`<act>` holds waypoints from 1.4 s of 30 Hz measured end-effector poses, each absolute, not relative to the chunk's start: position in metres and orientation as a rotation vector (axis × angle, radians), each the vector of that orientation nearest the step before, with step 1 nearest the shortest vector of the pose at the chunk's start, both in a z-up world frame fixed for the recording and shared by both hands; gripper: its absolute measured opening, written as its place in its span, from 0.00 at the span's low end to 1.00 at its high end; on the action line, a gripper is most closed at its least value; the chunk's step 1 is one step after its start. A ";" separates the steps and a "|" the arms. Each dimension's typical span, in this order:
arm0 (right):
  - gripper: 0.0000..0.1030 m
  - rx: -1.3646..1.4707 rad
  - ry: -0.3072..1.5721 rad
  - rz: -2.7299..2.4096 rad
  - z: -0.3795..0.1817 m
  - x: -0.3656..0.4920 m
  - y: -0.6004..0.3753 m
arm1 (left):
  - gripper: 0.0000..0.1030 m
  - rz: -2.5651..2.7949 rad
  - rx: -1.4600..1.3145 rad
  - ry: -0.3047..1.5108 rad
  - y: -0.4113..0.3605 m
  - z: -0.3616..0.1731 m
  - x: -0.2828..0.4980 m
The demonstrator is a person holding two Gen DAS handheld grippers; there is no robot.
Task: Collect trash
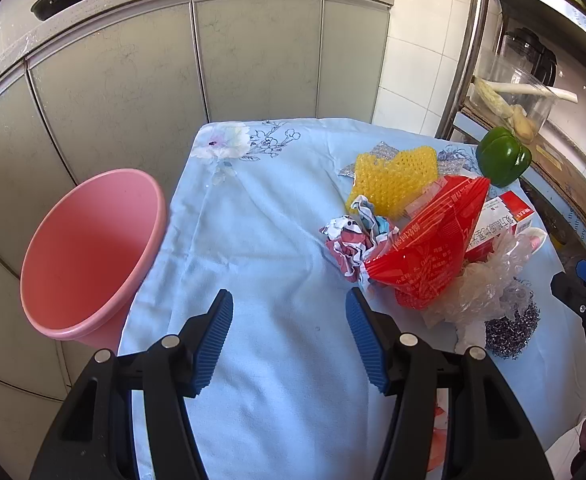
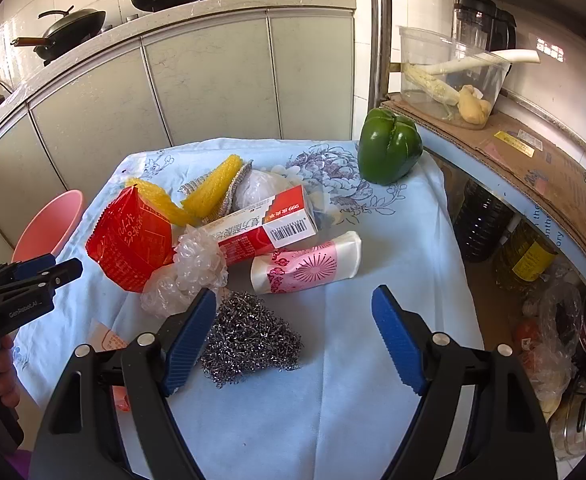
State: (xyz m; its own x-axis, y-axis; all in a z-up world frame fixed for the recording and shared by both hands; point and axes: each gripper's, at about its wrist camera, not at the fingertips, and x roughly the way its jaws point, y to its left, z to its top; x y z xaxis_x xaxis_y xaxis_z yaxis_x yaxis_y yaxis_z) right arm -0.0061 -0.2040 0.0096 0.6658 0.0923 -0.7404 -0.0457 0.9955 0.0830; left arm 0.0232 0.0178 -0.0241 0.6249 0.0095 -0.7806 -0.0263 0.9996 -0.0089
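A pink bin (image 1: 89, 252) stands at the table's left edge; it also shows in the right wrist view (image 2: 49, 224). Trash lies on the blue cloth: a crumpled paper ball (image 1: 353, 240), a red snack bag (image 1: 429, 248) (image 2: 133, 236), crumpled clear plastic (image 1: 481, 284) (image 2: 191, 272) and a red-and-white box (image 2: 269, 224). My left gripper (image 1: 289, 336) is open and empty above bare cloth, left of the pile. My right gripper (image 2: 293, 332) is open and empty above a steel scourer (image 2: 249, 340).
A green pepper (image 2: 389, 144), yellow sponge cloths (image 2: 213, 188) and a pink-patterned bag roll (image 2: 305, 264) also lie on the table. Kitchen cabinets (image 1: 173, 72) stand behind. A shelf with cardboard (image 2: 533, 152) and bottles below is at the right.
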 end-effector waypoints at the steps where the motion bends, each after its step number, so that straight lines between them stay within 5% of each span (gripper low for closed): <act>1: 0.77 0.059 0.840 0.078 0.009 -0.006 -0.204 | 0.56 0.020 -0.021 0.896 0.018 -0.024 0.023; 31: 0.74 0.134 0.858 0.202 0.002 -0.018 -0.215 | 0.57 -0.371 0.087 0.870 -0.035 0.000 0.055; 42: 0.74 0.160 0.835 0.223 0.002 -0.019 -0.222 | 0.29 -0.354 0.059 0.876 -0.038 -0.007 0.052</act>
State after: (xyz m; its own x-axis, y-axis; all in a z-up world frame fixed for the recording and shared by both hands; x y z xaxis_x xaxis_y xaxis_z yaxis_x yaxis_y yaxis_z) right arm -0.0187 -0.2220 0.0021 0.6502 0.2581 -0.7146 -0.1333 0.9647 0.2271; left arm 0.0524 -0.0380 -0.0068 0.5858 -0.2799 -0.7606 0.3277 0.9401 -0.0936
